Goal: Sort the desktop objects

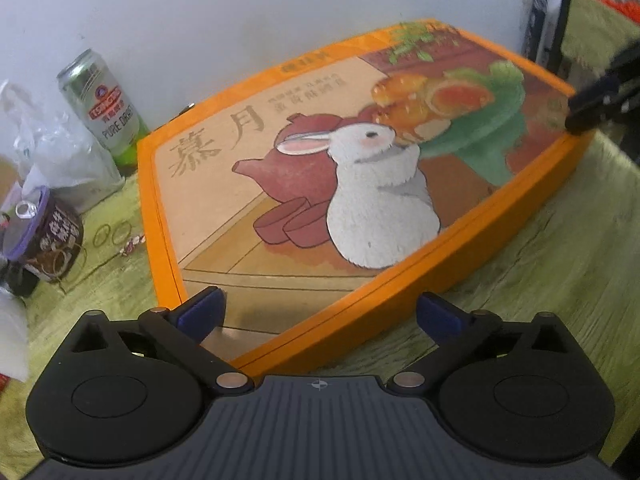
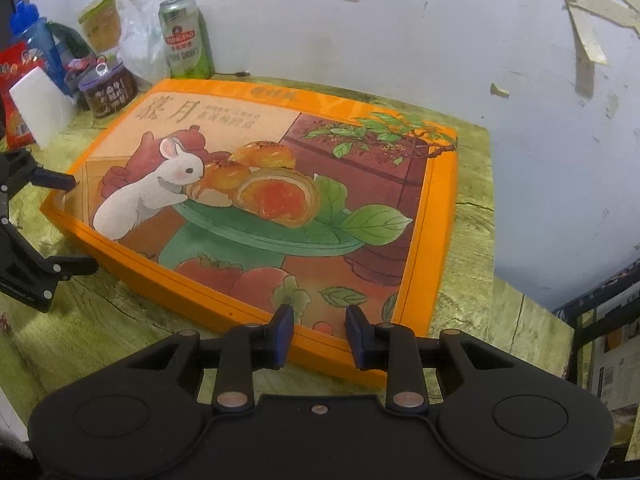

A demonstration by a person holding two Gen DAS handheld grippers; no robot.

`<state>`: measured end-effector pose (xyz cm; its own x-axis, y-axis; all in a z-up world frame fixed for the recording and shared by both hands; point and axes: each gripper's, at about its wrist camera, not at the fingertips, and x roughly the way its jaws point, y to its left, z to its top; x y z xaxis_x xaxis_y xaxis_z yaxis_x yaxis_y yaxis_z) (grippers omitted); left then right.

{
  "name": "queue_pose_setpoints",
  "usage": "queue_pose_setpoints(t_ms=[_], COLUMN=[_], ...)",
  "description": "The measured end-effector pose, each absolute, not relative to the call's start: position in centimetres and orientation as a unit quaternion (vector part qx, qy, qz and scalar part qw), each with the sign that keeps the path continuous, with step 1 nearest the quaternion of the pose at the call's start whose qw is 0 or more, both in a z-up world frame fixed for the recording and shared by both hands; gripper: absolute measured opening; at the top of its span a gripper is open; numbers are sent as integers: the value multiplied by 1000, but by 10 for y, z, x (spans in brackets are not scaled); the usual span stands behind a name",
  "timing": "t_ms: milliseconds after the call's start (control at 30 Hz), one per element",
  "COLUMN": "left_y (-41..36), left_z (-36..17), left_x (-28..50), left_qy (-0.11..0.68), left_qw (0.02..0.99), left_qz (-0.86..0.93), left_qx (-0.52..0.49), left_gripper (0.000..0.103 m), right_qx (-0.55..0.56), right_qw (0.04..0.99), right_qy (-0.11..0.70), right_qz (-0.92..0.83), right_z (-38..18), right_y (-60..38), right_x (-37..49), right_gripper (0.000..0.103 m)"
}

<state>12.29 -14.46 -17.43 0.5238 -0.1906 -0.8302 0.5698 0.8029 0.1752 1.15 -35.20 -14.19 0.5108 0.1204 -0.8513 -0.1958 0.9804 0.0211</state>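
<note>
Centrally on counter (image 2: pixel 472 216): closed orange mooncake box (image 1: pixel 304 184), contents hidden. Left hand-held gripper (image 1: pixel 320 312) spread wide over near edge; right hand-held gripper (image 2: pixel 319 334) nearly clenched, empty. Tsingtao can (image 2: pixel 186 38) behind.

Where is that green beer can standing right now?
The beer can stands upright against the white wall, just behind the orange box's far left corner, beside a crumpled plastic bag.
</note>
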Motion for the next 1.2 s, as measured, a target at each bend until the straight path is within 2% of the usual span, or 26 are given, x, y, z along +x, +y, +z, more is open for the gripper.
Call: queue_pose_setpoints(t_ms=[100, 167, 233, 367, 400, 500, 633, 700, 800, 900, 1200], left_y=[-134, -117, -98, -51, -43, -25, -22, -25, -36, -50, -73], left_z=[-164, -148, -127, -92, -88, -80, -63, -43, -14, -1, -4], left_x=[125, 115, 100, 50, 37, 8, -2, -6, -9, -13, -30], left_qy=[435, 428, 408, 378, 374, 361, 364, 345, 336, 342, 371], left_qw=[852, 861, 874, 892, 895, 900, 895, 903, 910, 916, 923], left_qz=[-226, -227, -232, -243, -244, -241, -248, -243, -229, -200, -96], left_qx=[184, 157, 129, 38, 17, -34, -71, -80, -78, -55, -41], left_gripper=[96, 96, 97, 101, 102, 103, 103, 103, 103, 103, 103], right_qx=[-16, 2, 22, 64, 79, 116, 99, 93, 96, 91, 87], right_qw=[870, 874, 889, 903, 903, 889, 873, 879, 895, 913, 898], right_qy=[487, 482, 454, 424, 423, 442, 476, 464, 425, 384, 413], right_qz=[76, 60, 51, 21, 18, 6, -37, -59, -90, -103, -124], right_z=[-137, -124, -99, -64, -64, -77, -78, -61, -31, -9, -17], right_y=[-354, -355, -354, -366, -368, -358, -327, -318, -308, -297, -274], right_x=[11, 6, -11, -51, -59, -73, -84, -88, -93, -95, -94], right_gripper=[27, 27, 33, 68, 73, 74, 75, 87, 98, 102, 102])
